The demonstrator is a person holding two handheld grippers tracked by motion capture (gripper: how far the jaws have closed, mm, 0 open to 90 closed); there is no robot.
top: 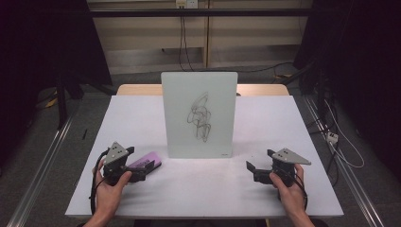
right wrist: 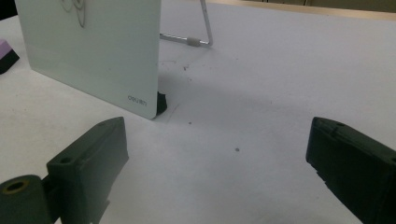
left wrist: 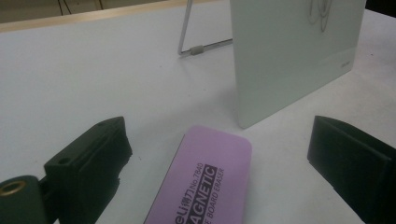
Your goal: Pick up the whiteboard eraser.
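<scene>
Straddling flat lilac eraser (left wrist: 201,179), left gripper (left wrist: 219,158) wide open, right gripper (right wrist: 217,161) open, glossy scribbled whiteboard (top: 199,113)

You are looking at a smooth, glossy white glass-like drawing board (top: 199,113) leaning on a thin shiny metal wire stand (left wrist: 194,46). The purple plastic board eraser (left wrist: 203,179) is showing a matt, smooth top, lying on a matt white tabletop (top: 189,189) with a pale wooden far edge (top: 137,89).
</scene>
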